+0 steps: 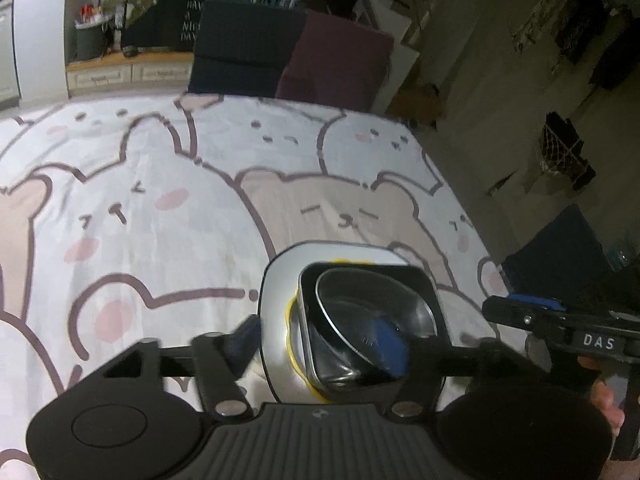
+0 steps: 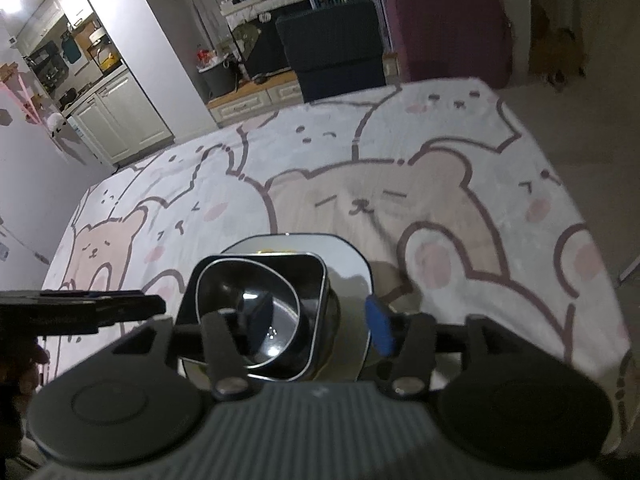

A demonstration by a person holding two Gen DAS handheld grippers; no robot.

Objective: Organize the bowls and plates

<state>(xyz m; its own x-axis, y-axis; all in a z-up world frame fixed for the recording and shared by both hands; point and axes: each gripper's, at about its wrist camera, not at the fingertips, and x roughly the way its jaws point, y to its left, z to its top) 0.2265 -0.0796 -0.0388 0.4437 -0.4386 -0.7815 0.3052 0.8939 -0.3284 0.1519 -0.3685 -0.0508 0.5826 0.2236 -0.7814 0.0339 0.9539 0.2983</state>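
1. A stack of dishes is sitting on the near part of the sheet: a plate at the bottom, a square bowl on it, and a round bowl lying tilted inside the square one.
2. The left gripper is standing with its fingers apart on both sides of the stack, and it is not squeezing anything. One blue pad is lying over the bowls.
3. The right gripper is also spread wide around the same stack, gripping nothing, with its blue pad just right of the square bowl.
4. In my judgement, both tools are sitting so close because the round bowl is needing straightening, so the stack nests flat.
5. The plate is serving as the base, probably because it is the widest piece.
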